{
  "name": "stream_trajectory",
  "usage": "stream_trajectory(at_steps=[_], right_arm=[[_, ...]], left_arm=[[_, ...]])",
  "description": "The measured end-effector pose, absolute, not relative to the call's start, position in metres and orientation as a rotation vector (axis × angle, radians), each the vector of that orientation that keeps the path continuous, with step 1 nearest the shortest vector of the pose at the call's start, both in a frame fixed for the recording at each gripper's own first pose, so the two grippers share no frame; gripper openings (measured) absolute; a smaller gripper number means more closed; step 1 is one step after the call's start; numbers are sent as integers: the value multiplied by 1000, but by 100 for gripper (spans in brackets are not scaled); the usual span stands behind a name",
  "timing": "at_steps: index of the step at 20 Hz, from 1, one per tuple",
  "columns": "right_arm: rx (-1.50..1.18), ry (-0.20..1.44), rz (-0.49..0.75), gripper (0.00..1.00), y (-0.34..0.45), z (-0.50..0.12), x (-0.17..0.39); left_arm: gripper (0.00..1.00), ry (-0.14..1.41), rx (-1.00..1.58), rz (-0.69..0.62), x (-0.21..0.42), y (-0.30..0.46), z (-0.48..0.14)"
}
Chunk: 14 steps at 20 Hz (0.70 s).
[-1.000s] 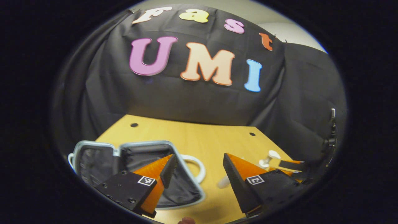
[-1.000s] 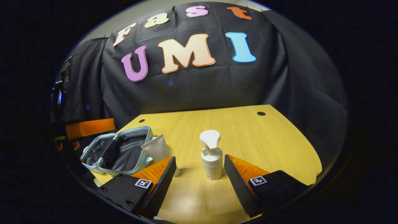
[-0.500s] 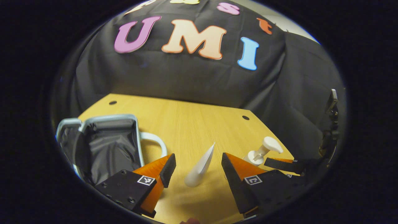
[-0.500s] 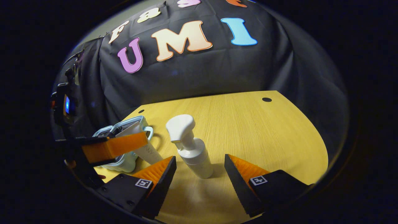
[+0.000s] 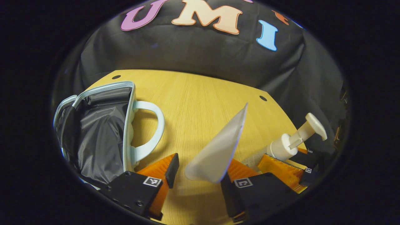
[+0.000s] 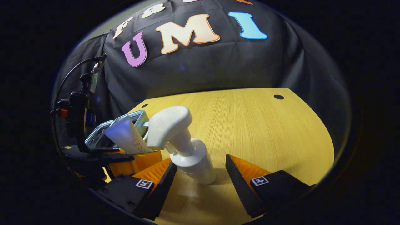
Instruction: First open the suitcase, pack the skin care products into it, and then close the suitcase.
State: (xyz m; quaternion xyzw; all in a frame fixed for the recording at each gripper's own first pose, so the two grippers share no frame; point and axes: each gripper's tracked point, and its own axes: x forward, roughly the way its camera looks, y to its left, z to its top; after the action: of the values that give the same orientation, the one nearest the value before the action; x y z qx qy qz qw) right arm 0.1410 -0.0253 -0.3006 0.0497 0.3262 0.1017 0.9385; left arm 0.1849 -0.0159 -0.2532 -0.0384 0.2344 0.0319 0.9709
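Observation:
The pale blue suitcase (image 5: 93,131) lies open on the wooden table (image 5: 193,93), grey lining showing and its handle toward the middle. A white tube (image 5: 218,150) stands cap-down between the fingers of my left gripper (image 5: 200,171), which is open; the tube leans against the right finger's side. A white pump bottle (image 6: 190,156) stands upright between the fingers of my right gripper (image 6: 201,165), open too, the bottle nearer its left finger. In the right gripper view the tube (image 6: 125,137) and the suitcase (image 6: 137,117) sit to the left, with the left gripper's orange fingers (image 6: 137,159) below them.
Bare table (image 6: 265,131) stretches to the right and far side, with cable holes (image 6: 278,97) near the back edge. A black mount with cables (image 6: 78,106) stands at the left edge. The pump bottle (image 5: 287,143) stands close to the tube's right.
Both grippers moved forward and down. The tube now stands between the left fingers and the pump bottle deep between the right fingers. Neither gripper has shut.

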Motion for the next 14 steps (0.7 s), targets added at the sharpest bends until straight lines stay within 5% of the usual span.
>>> stream_trajectory(at_steps=[2, 3, 4, 5, 8, 14], right_arm=[[94, 680, 213, 97, -24, -306, 143], [88, 686, 213, 96, -26, -310, 144], [91, 693, 220, 86, -24, -311, 144], [90, 697, 226, 89, -23, -313, 144], [44, 690, 227, 65, -23, -317, 147], [-35, 716, 223, 60, -20, -315, 141]], left_arm=[[43, 482, -74, 53, 187, -17, -254], [50, 491, -88, 18, 186, -24, -254], [46, 495, -100, 7, 187, -26, -255], [42, 509, -103, -2, 186, -27, -255], [37, 516, -87, -4, 178, -22, -244], [36, 487, -119, 5, 139, 13, -179]])
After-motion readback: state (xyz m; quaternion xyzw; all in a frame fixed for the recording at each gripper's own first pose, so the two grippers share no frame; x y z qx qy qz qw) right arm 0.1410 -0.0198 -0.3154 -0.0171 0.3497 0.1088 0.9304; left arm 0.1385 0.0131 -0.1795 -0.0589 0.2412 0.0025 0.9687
